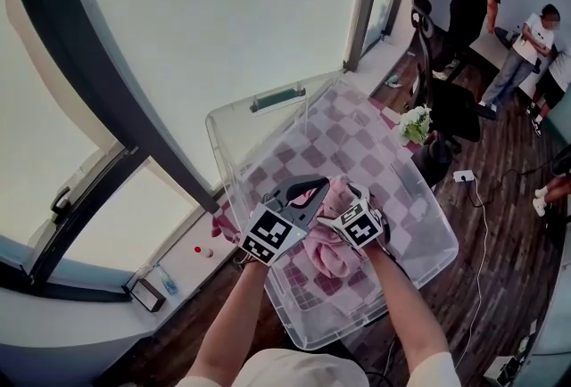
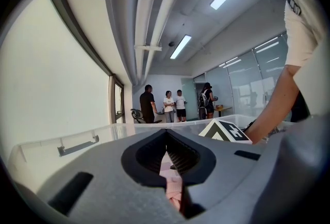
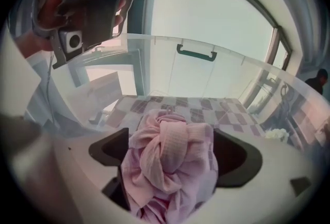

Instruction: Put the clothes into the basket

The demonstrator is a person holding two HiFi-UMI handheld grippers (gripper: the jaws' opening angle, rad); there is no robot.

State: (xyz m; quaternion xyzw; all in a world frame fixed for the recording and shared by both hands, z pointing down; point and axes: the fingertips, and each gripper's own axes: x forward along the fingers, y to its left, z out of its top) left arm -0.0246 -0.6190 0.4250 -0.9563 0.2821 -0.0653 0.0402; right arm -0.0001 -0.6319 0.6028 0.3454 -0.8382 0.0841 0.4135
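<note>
You kept your left gripper [image 2: 167,169] pinched on a fold of the pink garment [image 1: 326,238] while your right gripper [image 3: 172,158] stood spread wide around the bundle, low inside the near end of the clear basket [image 1: 234,109], seemingly to let it settle there.

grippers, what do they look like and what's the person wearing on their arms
The left gripper and right gripper have pale grey bodies with black pads lining a rounded opening; the left one's pads are ribbed. Each carries a cube with black-and-white square markers. The person wears a white short-sleeved top, forearms uncovered.
</note>
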